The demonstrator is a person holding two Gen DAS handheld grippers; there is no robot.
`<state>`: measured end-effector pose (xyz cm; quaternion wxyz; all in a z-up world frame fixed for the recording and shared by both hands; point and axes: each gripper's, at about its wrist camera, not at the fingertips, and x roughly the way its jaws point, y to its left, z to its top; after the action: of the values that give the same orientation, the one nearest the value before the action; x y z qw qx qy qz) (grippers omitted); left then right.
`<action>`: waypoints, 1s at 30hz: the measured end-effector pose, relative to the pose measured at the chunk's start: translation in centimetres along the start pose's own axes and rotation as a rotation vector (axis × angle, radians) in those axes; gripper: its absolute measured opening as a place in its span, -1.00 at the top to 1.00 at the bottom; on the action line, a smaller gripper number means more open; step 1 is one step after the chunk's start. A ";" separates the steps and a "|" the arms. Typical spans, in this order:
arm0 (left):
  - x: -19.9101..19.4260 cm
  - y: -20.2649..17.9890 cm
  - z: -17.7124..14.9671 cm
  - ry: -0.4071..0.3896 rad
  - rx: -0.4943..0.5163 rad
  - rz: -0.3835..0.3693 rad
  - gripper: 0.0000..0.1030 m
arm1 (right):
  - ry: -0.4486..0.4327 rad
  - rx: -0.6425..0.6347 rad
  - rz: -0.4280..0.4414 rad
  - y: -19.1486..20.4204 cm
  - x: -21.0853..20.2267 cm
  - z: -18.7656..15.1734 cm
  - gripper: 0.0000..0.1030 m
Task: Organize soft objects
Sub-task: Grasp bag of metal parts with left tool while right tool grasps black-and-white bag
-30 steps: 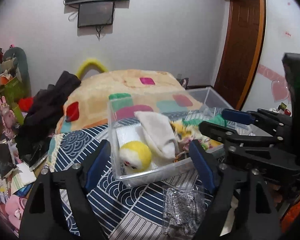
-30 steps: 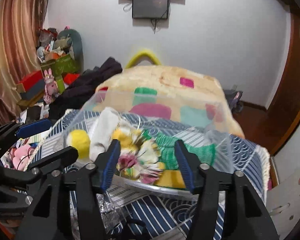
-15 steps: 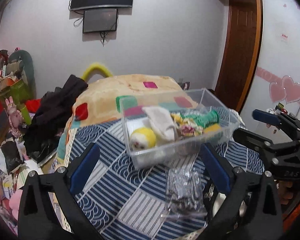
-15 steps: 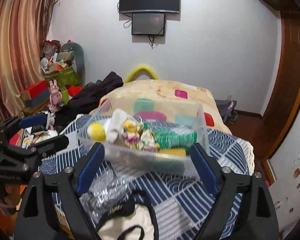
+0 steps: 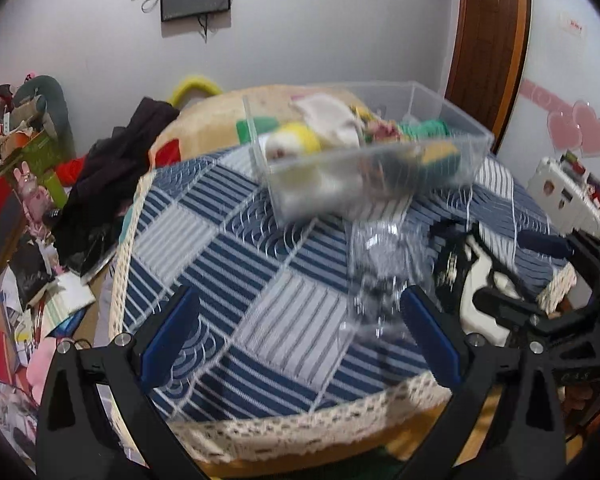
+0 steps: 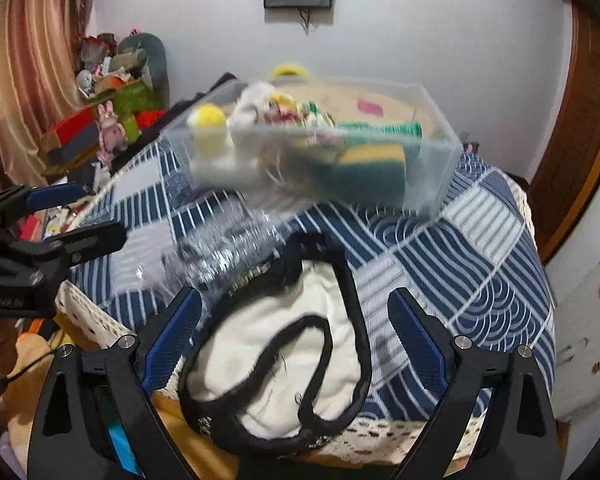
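A clear plastic bin (image 5: 440,100) stands at the far side of the blue patterned table (image 5: 228,240). It holds a yellow-and-white plush ball (image 5: 292,146), a white sock (image 5: 332,118), green and yellow soft items and a sponge (image 6: 374,158). The bin also shows in the right wrist view (image 6: 440,128). My left gripper (image 5: 298,338) is open and empty over the table's near edge. My right gripper (image 6: 296,332) is open and empty above a white cloth bag with black straps (image 6: 284,360).
A crinkled clear plastic bag (image 5: 384,272) lies between the bin and the near edge. A lace trim (image 5: 300,428) marks the table's front edge. Clutter, boxes and toys (image 5: 16,184) fill the floor at left. A wooden door (image 5: 492,40) stands at right.
Both grippers have pulled back from the bin toward the near table edge. The jaws have opened wider. The bin now looks smaller and farther away.
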<state>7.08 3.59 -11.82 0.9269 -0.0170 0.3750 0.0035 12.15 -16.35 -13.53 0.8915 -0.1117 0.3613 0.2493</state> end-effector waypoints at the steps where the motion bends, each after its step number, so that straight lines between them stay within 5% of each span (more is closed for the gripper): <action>1: 0.1 -0.2 -0.3 0.009 0.003 0.000 -0.97 | 0.014 0.003 -0.001 -0.1 0.3 -0.1 -0.82; 11: 2.3 -1.7 -2.2 0.103 0.006 -0.041 -0.97 | 0.079 0.017 0.043 -0.8 1.5 -2.0 -0.76; 14: 2.5 -2.1 -2.0 0.109 0.004 -0.054 -0.97 | 0.062 -0.001 0.040 -0.8 1.0 -2.3 -0.43; 19: 3.2 -2.9 -1.1 0.112 0.000 -0.073 -0.97 | 0.032 0.002 0.033 -1.4 0.2 -2.4 0.43; 22: 3.9 -3.3 -0.5 0.114 -0.007 -0.089 -0.97 | 0.010 0.018 0.035 -1.8 -0.4 -2.2 0.67; 30: 6.1 -5.0 0.7 0.119 0.026 -0.103 -0.97 | -0.065 0.073 -0.039 -3.8 -2.4 -1.3 0.72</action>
<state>12.00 -1.38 -15.41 0.9021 -0.0244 0.4279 -0.0498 11.95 -20.98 -12.74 0.9109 -0.0781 0.3389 0.2220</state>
